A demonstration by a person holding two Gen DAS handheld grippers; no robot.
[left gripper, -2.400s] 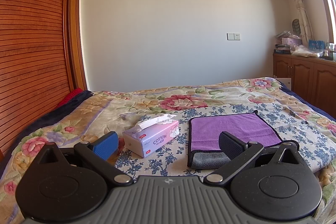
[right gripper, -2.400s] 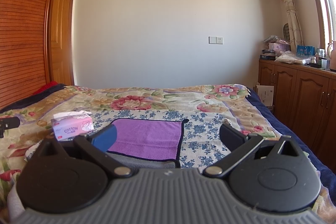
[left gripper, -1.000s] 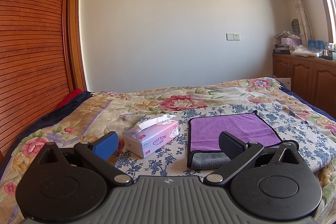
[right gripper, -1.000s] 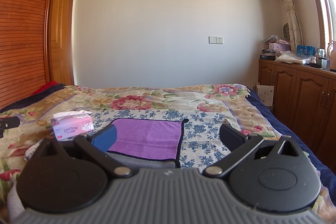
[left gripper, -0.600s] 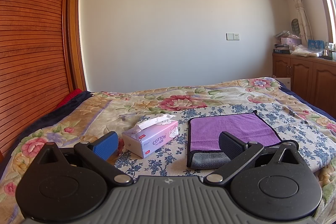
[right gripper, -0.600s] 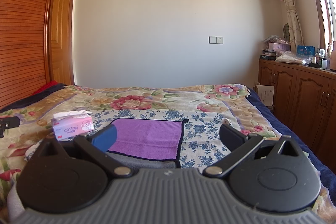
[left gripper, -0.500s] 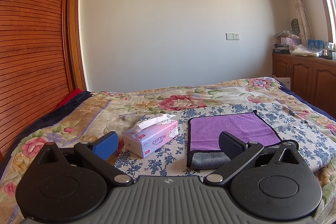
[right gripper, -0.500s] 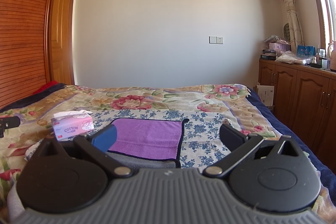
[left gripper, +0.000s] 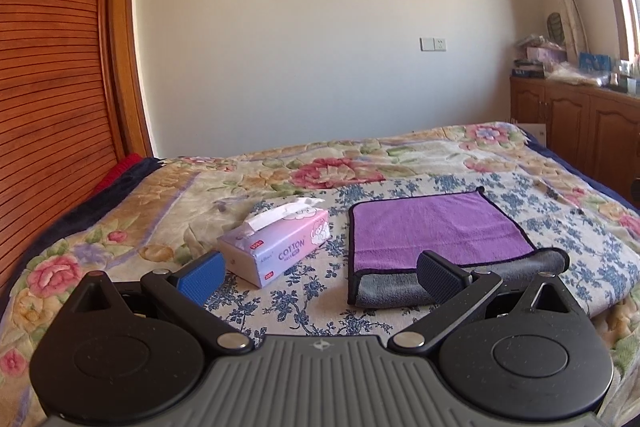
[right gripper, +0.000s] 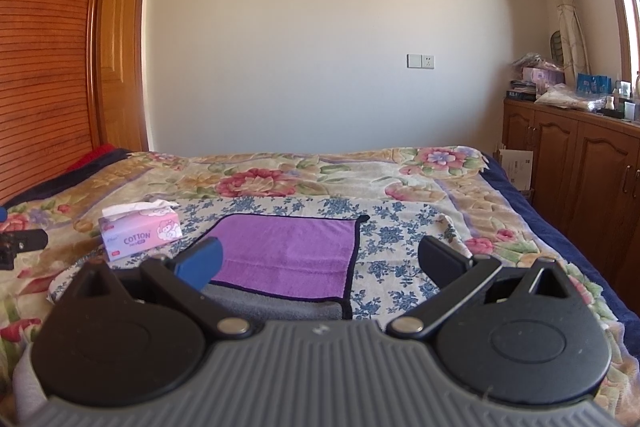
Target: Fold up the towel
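Observation:
A purple towel (left gripper: 432, 225) with a black hem lies flat on the flowered bedspread; its near edge is turned over and shows grey. It also shows in the right wrist view (right gripper: 284, 251). My left gripper (left gripper: 316, 273) is open and empty, short of the towel's near left corner, its right finger in front of the grey edge. My right gripper (right gripper: 320, 261) is open and empty, above the towel's near right part.
A pink tissue box (left gripper: 276, 247) stands on the bed just left of the towel, and shows in the right wrist view (right gripper: 138, 235). A wooden cabinet (right gripper: 576, 163) with clutter on top runs along the right. A slatted wooden wall (left gripper: 48, 87) is at the left.

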